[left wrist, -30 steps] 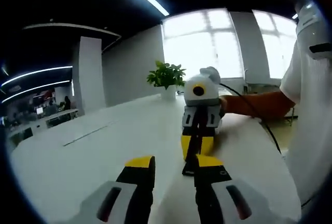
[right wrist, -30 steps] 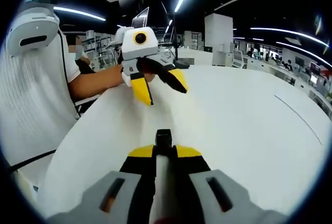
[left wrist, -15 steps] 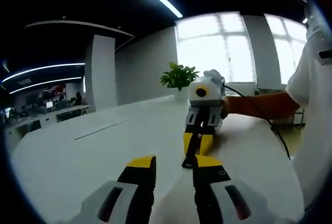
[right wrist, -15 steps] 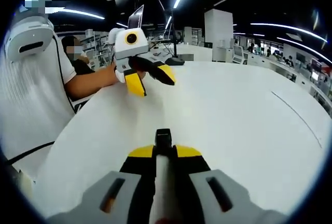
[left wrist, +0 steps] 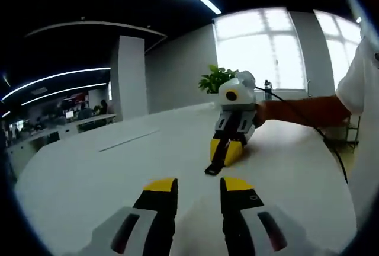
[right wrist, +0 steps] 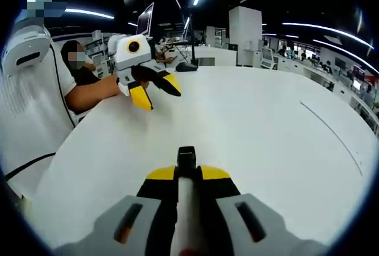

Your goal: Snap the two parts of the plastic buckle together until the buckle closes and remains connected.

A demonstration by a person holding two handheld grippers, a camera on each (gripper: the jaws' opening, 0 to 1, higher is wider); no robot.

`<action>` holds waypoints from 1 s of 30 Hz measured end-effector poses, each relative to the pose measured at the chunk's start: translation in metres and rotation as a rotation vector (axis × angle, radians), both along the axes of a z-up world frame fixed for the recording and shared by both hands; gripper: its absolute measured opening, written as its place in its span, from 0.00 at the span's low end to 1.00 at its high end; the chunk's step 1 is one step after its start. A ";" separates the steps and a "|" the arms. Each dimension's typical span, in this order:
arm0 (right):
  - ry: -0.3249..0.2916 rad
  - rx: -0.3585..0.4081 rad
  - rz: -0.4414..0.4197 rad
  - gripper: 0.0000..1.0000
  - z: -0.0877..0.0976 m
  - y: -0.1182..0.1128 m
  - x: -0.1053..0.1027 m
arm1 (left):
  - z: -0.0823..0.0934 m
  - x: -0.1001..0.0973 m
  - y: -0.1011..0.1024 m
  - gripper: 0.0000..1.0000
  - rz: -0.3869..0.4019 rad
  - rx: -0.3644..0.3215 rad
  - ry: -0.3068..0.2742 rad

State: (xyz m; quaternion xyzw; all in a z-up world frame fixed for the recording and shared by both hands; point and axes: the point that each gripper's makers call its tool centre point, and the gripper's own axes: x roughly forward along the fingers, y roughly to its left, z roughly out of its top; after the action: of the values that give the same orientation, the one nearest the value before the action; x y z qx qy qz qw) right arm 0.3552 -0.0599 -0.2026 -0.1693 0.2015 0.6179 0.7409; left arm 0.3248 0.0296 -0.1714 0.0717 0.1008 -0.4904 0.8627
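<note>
My right gripper is shut on a black buckle part that pokes out past its yellow tips, with a white strap running back between the jaws. In the left gripper view that same right gripper hangs low over the white table, and the black buckle part slants down from it to the tabletop. My left gripper stands open with nothing between its jaws, a short way in front of the buckle. Seen from the right gripper view, the left gripper is held open above the table's far left.
The round white table has a thin seam on its right. A potted plant stands at the table's far edge by the windows. A person in a white shirt stands at the table's left edge, a black cable trailing from the forearm.
The two grippers have drawn apart. The left gripper has receded up and left in the right gripper view, still open. The right gripper still holds the buckle part, smaller in the left gripper view.
</note>
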 end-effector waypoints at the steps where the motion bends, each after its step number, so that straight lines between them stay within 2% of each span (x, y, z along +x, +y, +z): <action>1: -0.001 0.001 0.000 0.12 0.000 0.000 0.001 | -0.001 0.000 0.000 0.30 0.001 0.002 0.001; 9: 0.006 -0.006 -0.011 0.12 0.000 -0.004 0.022 | -0.001 0.003 0.002 0.39 0.029 -0.002 0.010; 14: 0.018 -0.003 -0.020 0.12 0.000 -0.005 0.033 | -0.002 0.005 0.006 0.39 0.054 -0.012 0.036; 18: 0.035 -0.002 -0.012 0.12 0.001 -0.004 0.045 | -0.009 0.008 0.009 0.40 0.076 0.010 0.055; 25: 0.019 -0.026 -0.005 0.12 0.001 -0.005 0.066 | -0.012 0.011 0.013 0.41 0.105 0.024 0.066; 30: 0.023 -0.036 -0.004 0.12 0.001 -0.008 0.066 | -0.012 0.010 0.013 0.41 0.107 0.021 0.066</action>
State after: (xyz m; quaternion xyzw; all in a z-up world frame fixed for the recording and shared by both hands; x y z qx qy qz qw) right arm 0.4209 -0.0674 -0.2017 -0.1751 0.2212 0.6145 0.7368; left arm 0.3351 0.0427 -0.1838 0.0591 0.1380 -0.4444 0.8831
